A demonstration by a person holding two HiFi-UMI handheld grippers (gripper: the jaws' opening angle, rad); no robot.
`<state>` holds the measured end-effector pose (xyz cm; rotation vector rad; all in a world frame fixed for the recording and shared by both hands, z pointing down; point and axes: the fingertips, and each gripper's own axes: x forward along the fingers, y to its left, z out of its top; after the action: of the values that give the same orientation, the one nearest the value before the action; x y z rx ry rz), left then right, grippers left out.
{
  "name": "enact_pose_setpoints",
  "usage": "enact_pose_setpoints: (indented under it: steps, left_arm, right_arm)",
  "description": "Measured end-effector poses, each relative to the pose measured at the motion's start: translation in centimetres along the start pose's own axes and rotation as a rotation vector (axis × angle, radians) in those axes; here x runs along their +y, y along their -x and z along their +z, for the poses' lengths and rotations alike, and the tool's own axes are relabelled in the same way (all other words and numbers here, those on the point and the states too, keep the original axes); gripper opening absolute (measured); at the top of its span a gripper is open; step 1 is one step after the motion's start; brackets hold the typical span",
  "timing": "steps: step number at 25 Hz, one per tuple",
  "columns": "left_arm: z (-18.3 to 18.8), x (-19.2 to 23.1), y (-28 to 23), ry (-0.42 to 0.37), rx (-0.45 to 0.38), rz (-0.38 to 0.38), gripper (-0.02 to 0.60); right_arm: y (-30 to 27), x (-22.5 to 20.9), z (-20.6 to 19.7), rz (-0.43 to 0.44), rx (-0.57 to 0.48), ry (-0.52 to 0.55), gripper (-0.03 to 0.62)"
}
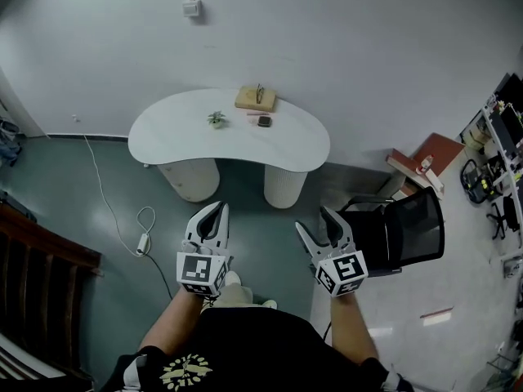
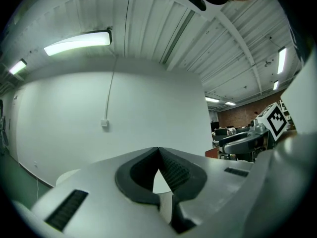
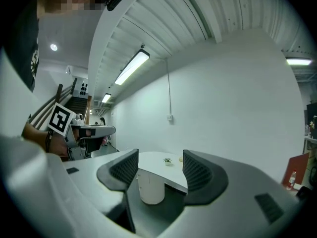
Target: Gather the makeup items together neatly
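Observation:
A white kidney-shaped table [image 1: 180, 133] stands ahead against the wall. On its far side lie a tan makeup bag [image 1: 256, 98], a thin pink stick [image 1: 257, 113] and a small dark compact [image 1: 264, 122]. Both grippers are held well short of the table, above the floor. My left gripper [image 1: 221, 208] is shut, its tips touching, with nothing between them. My right gripper [image 1: 329, 215] is open and empty. In the right gripper view the table [image 3: 153, 162] shows between the jaws, with the bag [image 3: 181, 158] a small speck at its far edge.
A small potted plant [image 1: 216, 119] sits mid-table. A black mesh chair [image 1: 400, 231] stands right of me, and a red box [image 1: 425, 158] lies by the wall. A white cable and adapter [image 1: 140, 242] trail on the floor at left. Dark wooden stairs [image 1: 37, 284] are at far left.

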<state>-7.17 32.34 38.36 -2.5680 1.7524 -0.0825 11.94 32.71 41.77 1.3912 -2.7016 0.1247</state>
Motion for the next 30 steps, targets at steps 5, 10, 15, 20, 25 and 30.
enact_pose_setpoints:
  steps: [5, 10, 15, 20, 25, 30]
  left_arm:
    - [-1.0, -0.7, -1.6, -0.043, 0.012, -0.061, 0.012]
    - [-1.4, 1.2, -4.9, -0.034, 0.027, -0.088, 0.012]
    - [-0.8, 3.7, -8.5, -0.022, 0.006, -0.105, 0.012]
    - [-1.3, 7.3, -12.5, -0.019, 0.022, -0.114, 0.012]
    - [-1.6, 11.8, -15.2, 0.009, 0.015, -0.077, 0.012]
    - [-1.1, 15.2, -17.8, -0.02, 0.009, -0.078, 0.012]
  right_arm:
    - [-1.8, 0.9, -0.7, 0.026, 0.018, 0.021, 0.293]
    - [-4.6, -0.4, -1.1, 0.009, 0.038, 0.003, 0.284]
    - [-8.2, -1.7, -0.3, -0.002, 0.044, 0.013, 0.268]
    - [-13.2, -2.7, 0.6, 0.004, 0.062, 0.027, 0.264]
    - [-17.9, -3.6, 1.2, 0.014, 0.072, 0.038, 0.264]
    - [-22.2, -3.9, 2.3, 0.014, 0.066, 0.056, 0.264]
